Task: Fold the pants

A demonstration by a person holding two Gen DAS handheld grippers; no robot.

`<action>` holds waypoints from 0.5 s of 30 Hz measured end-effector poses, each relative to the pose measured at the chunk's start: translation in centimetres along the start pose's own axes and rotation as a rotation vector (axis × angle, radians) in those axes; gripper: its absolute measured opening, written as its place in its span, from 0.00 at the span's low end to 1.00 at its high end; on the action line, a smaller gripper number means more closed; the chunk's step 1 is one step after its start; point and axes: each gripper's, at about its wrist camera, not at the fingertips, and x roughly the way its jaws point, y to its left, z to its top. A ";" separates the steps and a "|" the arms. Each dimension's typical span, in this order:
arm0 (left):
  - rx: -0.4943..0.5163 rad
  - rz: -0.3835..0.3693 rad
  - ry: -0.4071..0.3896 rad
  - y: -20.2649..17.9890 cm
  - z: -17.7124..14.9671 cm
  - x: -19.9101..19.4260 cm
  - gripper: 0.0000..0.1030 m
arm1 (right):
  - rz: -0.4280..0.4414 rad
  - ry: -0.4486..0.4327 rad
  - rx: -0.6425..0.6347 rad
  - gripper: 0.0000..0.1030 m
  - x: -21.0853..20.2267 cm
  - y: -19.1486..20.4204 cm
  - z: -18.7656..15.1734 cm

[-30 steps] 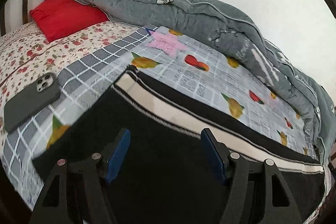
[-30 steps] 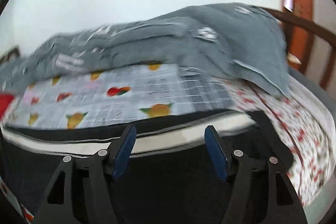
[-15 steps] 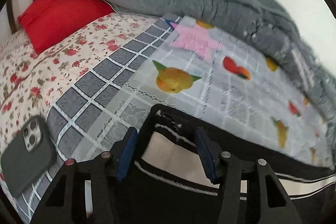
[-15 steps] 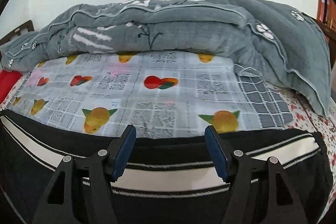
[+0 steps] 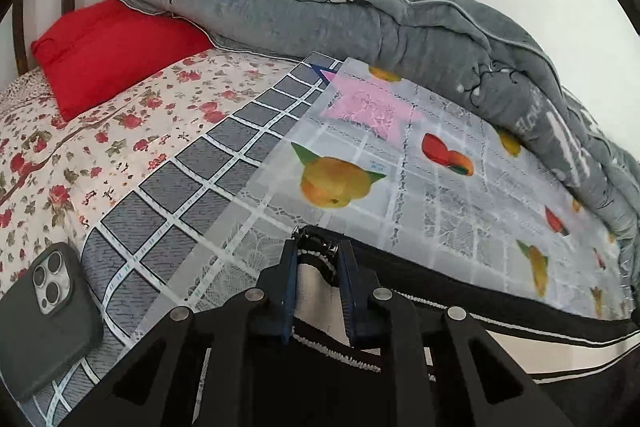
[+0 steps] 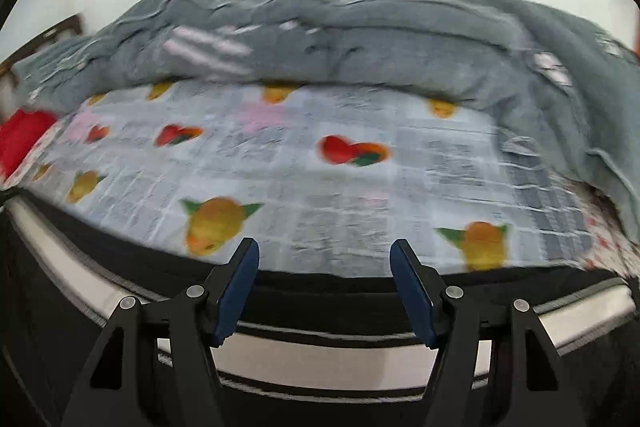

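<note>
A second ago my left gripper (image 5: 318,279) stood wide over the flat black cloth of the pants (image 5: 500,311); since then I have carried it to their corner, where the cream stripe ends, and its jaws are closing with that bunched corner between the blue pads (image 5: 289,287); the phone (image 5: 44,311) now sits lower and nearer the left edge of that view; my right gripper (image 6: 324,287) has swung from a blurred look towards the bed's far end to face the fruit-print sheet (image 6: 320,187); its fingertips have crept forward to the pants' far black edge; the view is smeared again.
</note>
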 end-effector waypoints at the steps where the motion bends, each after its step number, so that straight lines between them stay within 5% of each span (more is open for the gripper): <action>1: 0.000 -0.002 -0.005 0.0 0.0 -0.1 0.18 | 0.031 0.010 -0.028 0.65 0.3 0.4 0.0; 8: -0.007 -0.013 -0.002 0.3 0.0 0.1 0.19 | 0.177 0.118 -0.238 0.68 3.5 3.3 -0.4; 11: -0.009 -0.014 -0.004 0.3 -0.2 -0.1 0.19 | 0.189 0.191 -0.317 0.56 4.9 4.7 -1.6; 12: -0.010 -0.015 -0.006 0.3 -0.2 0.0 0.19 | 0.186 0.171 -0.336 0.50 4.6 5.0 -1.9; 13: -0.011 -0.015 -0.005 0.3 -0.2 0.0 0.19 | 0.215 0.173 -0.352 0.22 4.4 5.2 -2.0; 14: -0.012 -0.015 -0.004 0.3 -0.3 0.0 0.19 | 0.252 0.184 -0.357 0.06 4.2 5.4 -2.2; 15: -0.011 -0.014 -0.004 0.3 -0.3 -0.1 0.19 | 0.241 0.177 -0.372 0.06 4.0 5.7 -2.4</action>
